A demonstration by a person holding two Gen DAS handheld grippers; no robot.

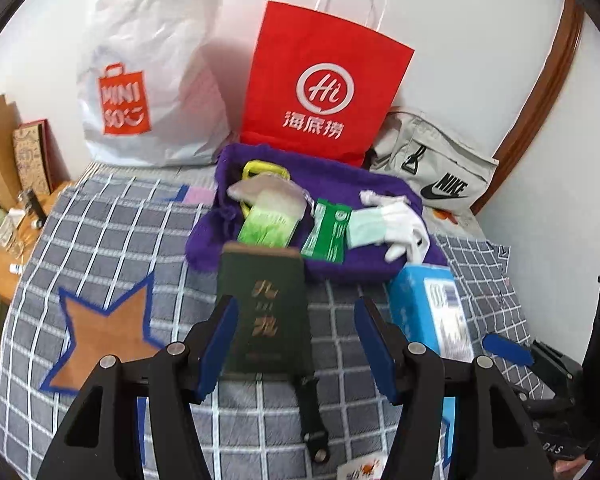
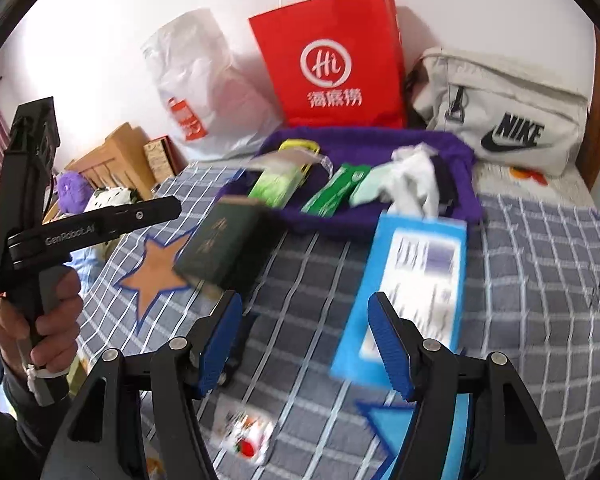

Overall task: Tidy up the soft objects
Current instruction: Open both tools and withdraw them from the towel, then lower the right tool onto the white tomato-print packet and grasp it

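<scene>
Purple fabric tray (image 1: pixel 260 248) lies lengthwise across the bed (image 1: pixel 120 240), soft white gloves (image 1: pixel 396 220) inside, both grippers' (image 1: pixel 296 344) (image 2: pixel 304 344) jaws open, empty.

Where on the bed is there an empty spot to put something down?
Bare checked blanket lies around the orange star patch, left of the dark green box. The purple tray is crowded, and the blue box fills the spot right of the green box.

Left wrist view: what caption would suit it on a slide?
Open left claw above a green box on a checked bed, purple tray beyond.
</scene>
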